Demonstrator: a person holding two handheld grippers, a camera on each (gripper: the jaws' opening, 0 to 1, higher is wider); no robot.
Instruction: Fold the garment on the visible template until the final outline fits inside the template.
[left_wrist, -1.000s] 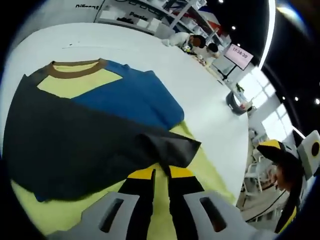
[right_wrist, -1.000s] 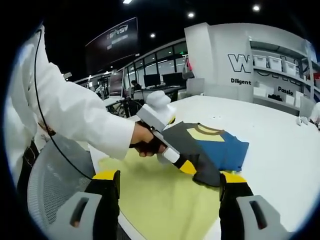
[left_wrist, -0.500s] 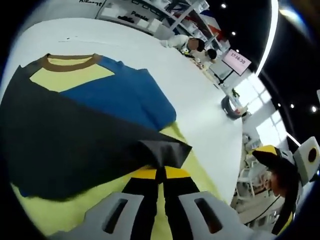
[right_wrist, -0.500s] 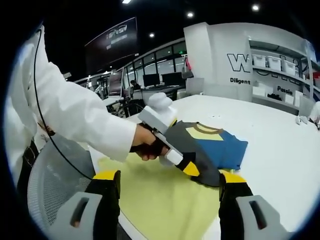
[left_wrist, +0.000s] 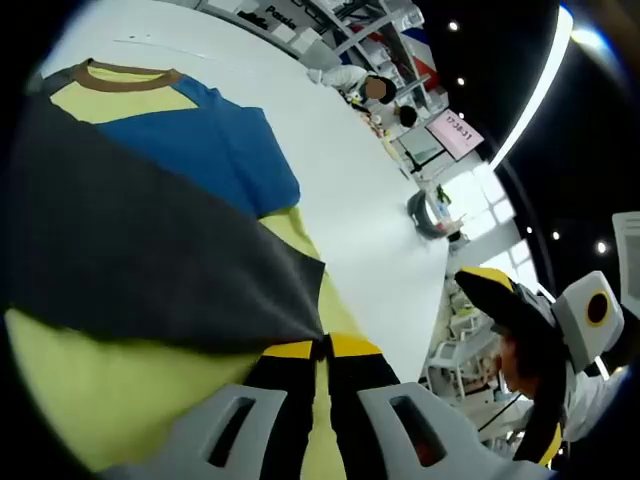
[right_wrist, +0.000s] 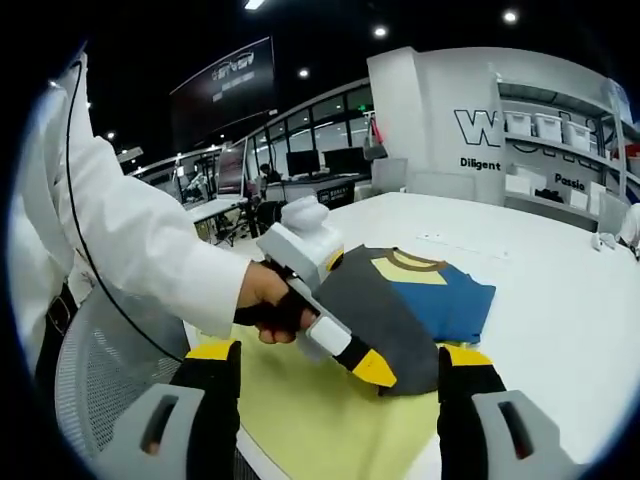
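The garment (left_wrist: 130, 230) lies on the white table (left_wrist: 330, 170) with a dark grey layer drawn over its blue part (left_wrist: 220, 150) and yellow chest with brown collar (left_wrist: 120, 75). Under it lies the yellow template (left_wrist: 100, 380). My left gripper (left_wrist: 322, 348) is shut on the corner of the grey layer. In the right gripper view a hand holds that left gripper (right_wrist: 372, 368) at the near hem of the garment (right_wrist: 400, 310), above the template (right_wrist: 290, 400). My right gripper (right_wrist: 342, 355) hangs open near the table's edge, holding nothing; it also appears as the right gripper (left_wrist: 500, 295) at the right.
A person's white sleeve (right_wrist: 130, 230) and a mesh chair back (right_wrist: 100, 360) are at the left. Bare table (right_wrist: 560, 300) stretches right of the garment. People (left_wrist: 370, 85) work at the far end, near a grey bin (left_wrist: 428, 212). Shelves (right_wrist: 560, 130) stand behind.
My left gripper has pulled the grey corner back toward the near edge, spreading the grey layer wider over the template. The right gripper has stayed where it was, open.
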